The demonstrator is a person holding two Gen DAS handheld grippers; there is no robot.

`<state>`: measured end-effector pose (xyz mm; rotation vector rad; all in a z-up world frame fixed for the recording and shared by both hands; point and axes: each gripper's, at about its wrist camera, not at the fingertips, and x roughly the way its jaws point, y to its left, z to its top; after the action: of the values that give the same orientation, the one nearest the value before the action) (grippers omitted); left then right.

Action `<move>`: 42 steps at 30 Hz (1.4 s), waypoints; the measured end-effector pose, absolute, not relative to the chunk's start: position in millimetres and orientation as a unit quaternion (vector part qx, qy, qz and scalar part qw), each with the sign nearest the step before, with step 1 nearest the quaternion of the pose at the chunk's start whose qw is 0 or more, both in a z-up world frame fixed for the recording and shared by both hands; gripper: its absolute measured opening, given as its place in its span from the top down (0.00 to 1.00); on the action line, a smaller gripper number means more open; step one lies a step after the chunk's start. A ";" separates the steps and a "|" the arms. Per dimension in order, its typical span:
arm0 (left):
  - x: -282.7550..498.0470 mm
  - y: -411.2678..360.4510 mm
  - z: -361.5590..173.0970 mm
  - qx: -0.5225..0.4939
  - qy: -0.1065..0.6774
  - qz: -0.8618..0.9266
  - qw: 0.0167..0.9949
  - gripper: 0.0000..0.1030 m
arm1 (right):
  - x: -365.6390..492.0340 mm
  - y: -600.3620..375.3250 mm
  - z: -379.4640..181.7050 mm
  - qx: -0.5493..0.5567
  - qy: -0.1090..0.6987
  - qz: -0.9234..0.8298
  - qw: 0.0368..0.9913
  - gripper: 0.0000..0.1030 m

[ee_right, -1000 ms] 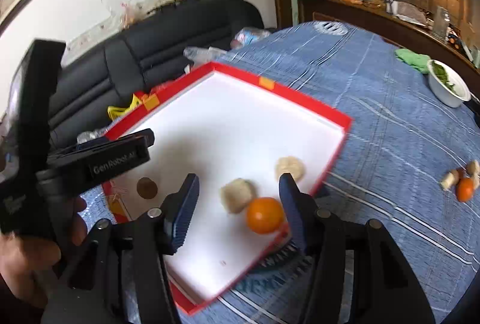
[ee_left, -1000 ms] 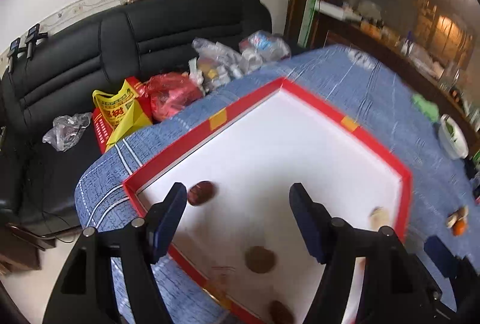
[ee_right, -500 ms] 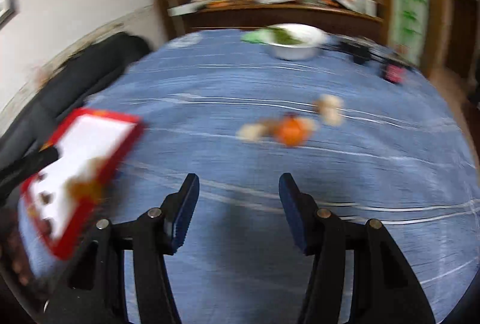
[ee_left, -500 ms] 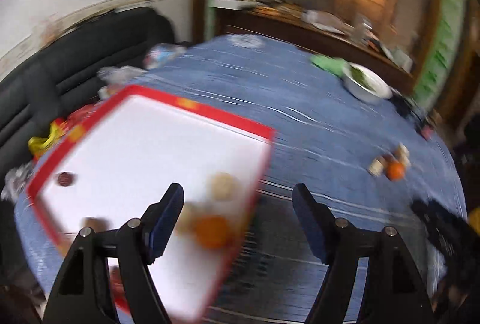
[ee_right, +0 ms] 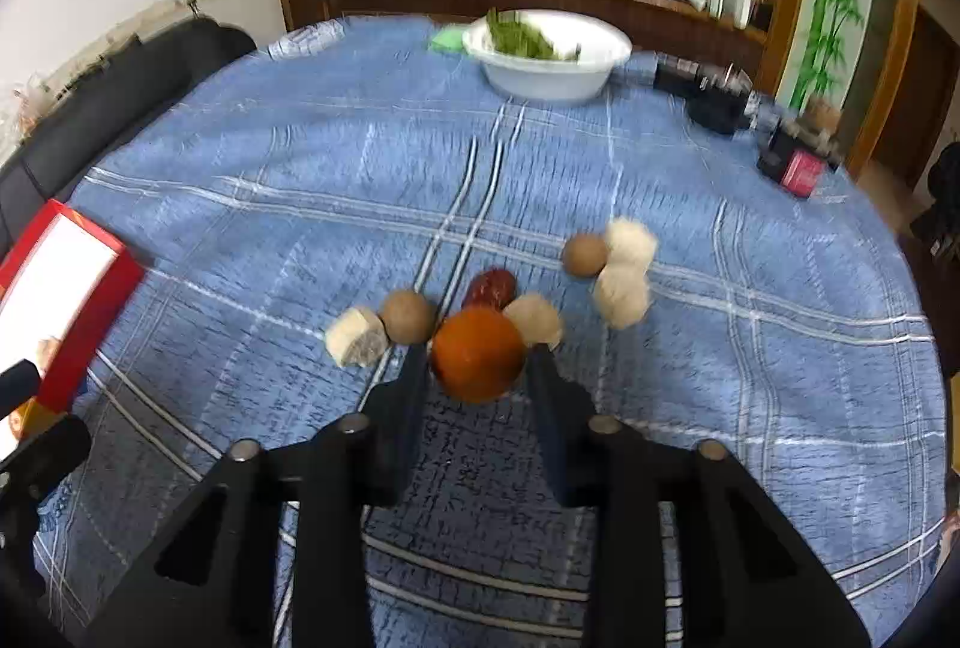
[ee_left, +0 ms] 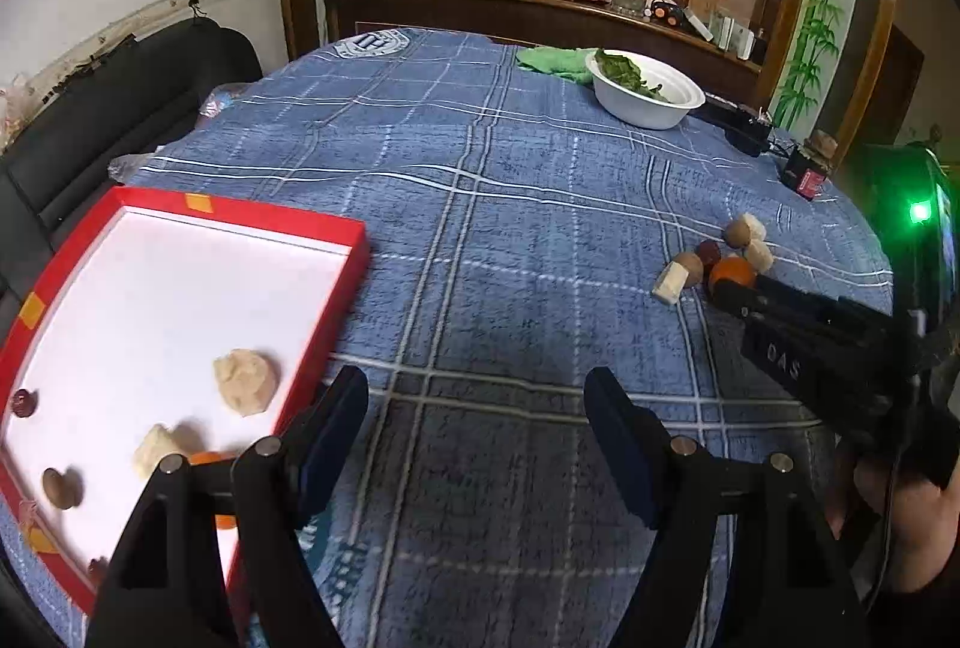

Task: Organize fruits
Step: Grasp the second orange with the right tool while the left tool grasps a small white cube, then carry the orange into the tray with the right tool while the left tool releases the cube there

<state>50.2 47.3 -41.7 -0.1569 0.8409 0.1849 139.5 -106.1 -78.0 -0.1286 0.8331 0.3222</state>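
Pick-up of the next fruit in hand. Right gripper [ee_right: 477, 348] down at the loose cluster on the blue checked cloth [ee_left: 480, 168], jaws just closing, with the orange [ee_right: 477, 375] between them and, by the look of it, pinched on both flanks. Left gripper [ee_left: 477, 408] spread wide, nothing between, hanging over bare cloth just off the 3 o'clock edge of the red tray [ee_left: 354, 252].

Next, most likely: a straight lift, then a carry toward 9 o'clock and the tray. Calls for care with close neighbours: brown round fruit [ee_right: 409, 315] at 10 o'clock of the orange, red date [ee_right: 489, 288] at 12, pale piece [ee_right: 534, 318] at 2, all crowding it.

Right wrist view: gives the grip close up, but only a sliver of tray at 9 o'clock. Left wrist view: opens the tray's inside, with pale lumps, small dark fruits toward 8 o'clock, free white floor at the far end; shows the right tool side-on at 3 o'clock, too small there for judging the pinch.
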 end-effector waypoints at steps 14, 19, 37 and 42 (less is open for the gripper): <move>124.2 -24.9 -58.7 -0.034 0.416 -0.016 0.909 0.36 | 111.9 -178.8 -61.1 0.061 0.372 0.138 0.916 0.69; 149.2 -31.4 -74.1 -0.020 0.439 -0.018 0.898 0.71 | 117.4 -187.1 -66.2 0.081 0.376 0.148 0.911 0.69; 17.1 18.0 -32.4 -0.072 0.389 -0.036 0.918 0.87 | 87.0 -152.0 -57.4 0.016 0.376 0.167 0.911 0.69; -2.1 35.5 -31.3 -0.084 0.390 -0.024 0.917 0.87 | 49.9 -134.2 -45.8 -0.005 0.364 0.178 0.914 0.69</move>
<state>-2.1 35.5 -31.3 -0.1720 0.8026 -0.0489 49.9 -134.2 -45.8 -0.0102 0.7496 0.3675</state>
